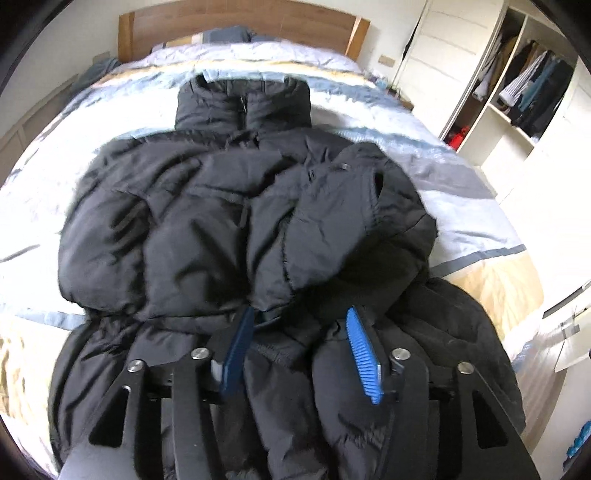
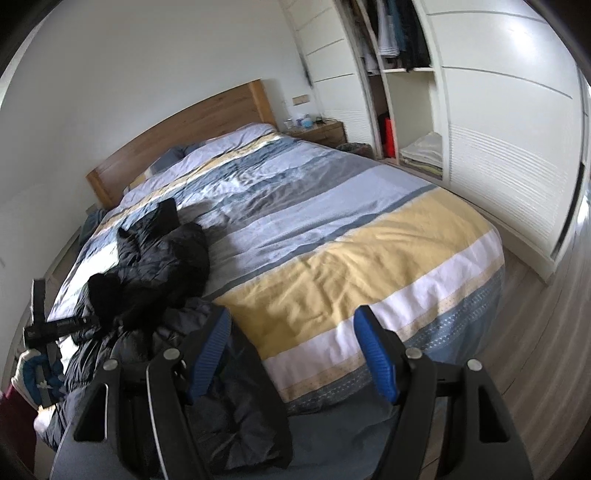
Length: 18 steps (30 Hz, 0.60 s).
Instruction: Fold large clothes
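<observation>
Jacket (image 1: pixel 207 221), black puffer, on bed (image 2: pixel 369 236), just ahead of left gripper (image 1: pixel 299 314); left fingers part-open, nothing pinched; right gripper (image 2: pixel 291 332) wide, empty, jacket beside its left finger; prob. light, soft, slippery, springy; grab hem/seam w/ deep bite.

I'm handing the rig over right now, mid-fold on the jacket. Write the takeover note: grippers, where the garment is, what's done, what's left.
Left gripper: open, nothing between its blue ribbed pads, low over the jacket's middle.
Right gripper: open, empty, beside the jacket's hem over the striped duvet.
Black padded puffer jacket: front up on the bed, collar toward the wooden headboard.
Done: one sleeve lies folded across the chest.
Left: the other side looks unfolded; bring it in, then fold the hem toward the collar.
</observation>
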Each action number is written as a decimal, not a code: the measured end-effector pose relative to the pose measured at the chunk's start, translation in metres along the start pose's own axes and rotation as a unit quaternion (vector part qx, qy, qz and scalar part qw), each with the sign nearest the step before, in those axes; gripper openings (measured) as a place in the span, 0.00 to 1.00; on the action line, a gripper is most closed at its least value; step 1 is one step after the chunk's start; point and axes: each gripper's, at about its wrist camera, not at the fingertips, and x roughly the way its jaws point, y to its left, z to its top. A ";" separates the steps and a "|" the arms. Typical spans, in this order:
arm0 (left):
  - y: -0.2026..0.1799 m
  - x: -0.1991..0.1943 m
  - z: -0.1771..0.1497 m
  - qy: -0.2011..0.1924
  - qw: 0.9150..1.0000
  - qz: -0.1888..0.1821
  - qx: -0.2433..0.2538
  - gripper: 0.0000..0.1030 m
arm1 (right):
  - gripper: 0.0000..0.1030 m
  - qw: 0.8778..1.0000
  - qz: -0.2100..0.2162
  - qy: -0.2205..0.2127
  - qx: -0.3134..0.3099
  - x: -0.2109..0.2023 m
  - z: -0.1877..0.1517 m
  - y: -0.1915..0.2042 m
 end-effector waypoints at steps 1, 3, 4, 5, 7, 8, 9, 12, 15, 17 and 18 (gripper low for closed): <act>0.004 -0.009 0.000 -0.008 1.000 -0.002 -0.002 0.54 | 0.66 1.000 0.003 0.001 -0.006 0.000 0.001 0.008; 0.015 -0.026 0.001 -0.023 1.000 -0.001 -0.008 0.57 | 0.66 1.000 0.013 0.002 -0.021 -0.002 0.002 0.026; 0.023 -0.037 0.003 -0.034 0.999 0.003 -0.013 0.58 | 0.66 0.999 0.021 0.001 -0.032 -0.003 0.002 0.037; 0.030 -0.044 0.005 -0.041 0.999 0.007 -0.018 0.58 | 0.66 0.999 0.026 0.002 -0.041 -0.002 0.002 0.048; 0.048 -0.060 0.013 -0.056 0.998 0.016 -0.034 0.58 | 0.66 0.997 0.035 0.006 -0.064 0.002 0.003 0.071; 0.054 -0.065 0.016 -0.060 0.997 0.019 -0.040 0.59 | 0.66 0.996 0.042 0.009 -0.077 0.005 0.004 0.085; 0.061 -0.070 0.020 -0.064 0.997 0.023 -0.046 0.59 | 0.66 0.995 0.047 0.011 -0.087 0.009 0.005 0.096; 0.081 -0.081 0.036 -0.076 0.995 0.032 -0.055 0.59 | 0.66 0.989 0.075 0.022 -0.122 0.027 0.009 0.141; 0.096 -0.084 0.051 -0.083 0.994 0.042 -0.056 0.59 | 0.66 0.981 0.101 0.030 -0.161 0.049 0.018 0.188; 0.105 -0.083 0.061 -0.086 0.994 0.047 -0.056 0.59 | 0.66 0.975 0.119 0.033 -0.183 0.064 0.024 0.218; 0.111 -0.081 0.065 -0.086 0.993 0.048 -0.057 0.59 | 0.66 0.970 0.133 0.036 -0.200 0.074 0.027 0.240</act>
